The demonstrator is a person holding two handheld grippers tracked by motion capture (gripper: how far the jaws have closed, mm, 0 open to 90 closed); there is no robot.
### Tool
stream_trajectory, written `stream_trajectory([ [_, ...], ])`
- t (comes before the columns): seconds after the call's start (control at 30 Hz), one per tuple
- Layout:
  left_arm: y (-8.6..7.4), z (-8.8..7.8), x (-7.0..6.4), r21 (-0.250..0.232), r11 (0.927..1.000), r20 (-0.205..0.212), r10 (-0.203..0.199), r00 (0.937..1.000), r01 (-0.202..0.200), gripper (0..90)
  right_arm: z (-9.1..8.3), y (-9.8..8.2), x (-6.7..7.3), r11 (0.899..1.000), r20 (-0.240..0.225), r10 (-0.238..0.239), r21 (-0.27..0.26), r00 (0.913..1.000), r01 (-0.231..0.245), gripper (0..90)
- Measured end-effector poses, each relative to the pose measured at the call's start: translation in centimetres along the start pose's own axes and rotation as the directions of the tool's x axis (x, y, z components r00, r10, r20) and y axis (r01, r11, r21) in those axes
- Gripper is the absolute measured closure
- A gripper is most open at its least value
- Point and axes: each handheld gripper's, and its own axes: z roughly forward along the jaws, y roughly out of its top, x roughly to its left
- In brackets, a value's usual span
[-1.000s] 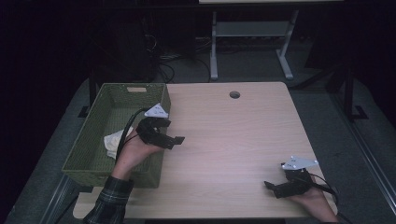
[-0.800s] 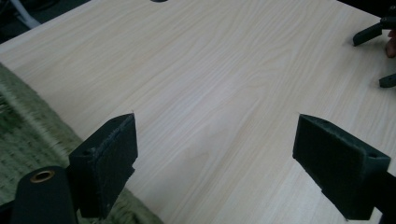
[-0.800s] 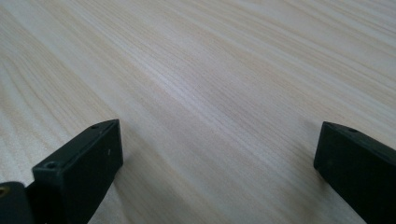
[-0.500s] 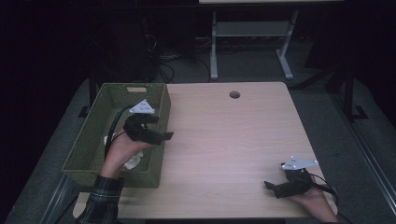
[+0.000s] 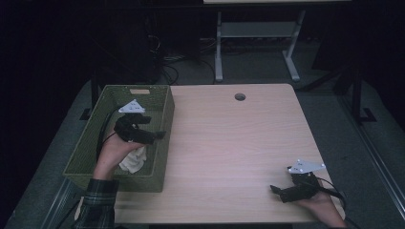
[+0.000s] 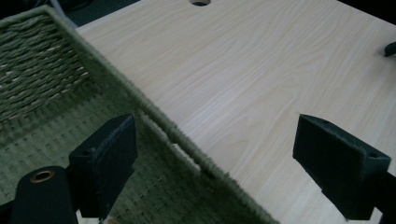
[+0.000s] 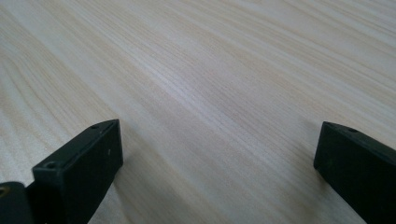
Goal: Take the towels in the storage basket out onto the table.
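Note:
A green woven basket (image 5: 160, 148) stands on the left part of the wooden table (image 5: 229, 143). My left gripper (image 5: 160, 136) hovers over the inside of the basket, open, with nothing between its jaws. In the left gripper view the basket's rim (image 6: 154, 112) runs diagonally between the jaws (image 6: 224, 163). A white crumpled cloth (image 5: 134, 160) lies in the basket, just below the left hand. My right gripper (image 5: 277, 190) rests low at the table's front right corner, open and empty; in the right gripper view bare wood (image 7: 210, 93) lies between its jaws.
A round cable hole (image 5: 239, 97) sits near the table's far edge. Beyond the table stand a white metal frame (image 5: 258, 33) and cables on a dark floor.
The left hand has carried its gripper leftward, from the basket's right rim to over the basket's inside. The right gripper has stayed in place.

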Motion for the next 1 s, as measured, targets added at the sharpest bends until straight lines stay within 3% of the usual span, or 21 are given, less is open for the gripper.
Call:
stream_trajectory([
  [0.63,-2.2,-1.3,3.4,0.013,0.9993,-0.115,-0.035,0.9928,0.036,13.2,0.0,0.0,0.0,1.000,0.000,0.000,-0.001,1.0000,0.000,0.8],
  [1.0,-3.9,-0.6,5.0,0.074,0.9954,-0.159,-0.049,0.9860,0.061,13.2,0.0,0.0,0.0,1.000,0.000,0.001,0.001,1.0000,-0.001,0.8],
])
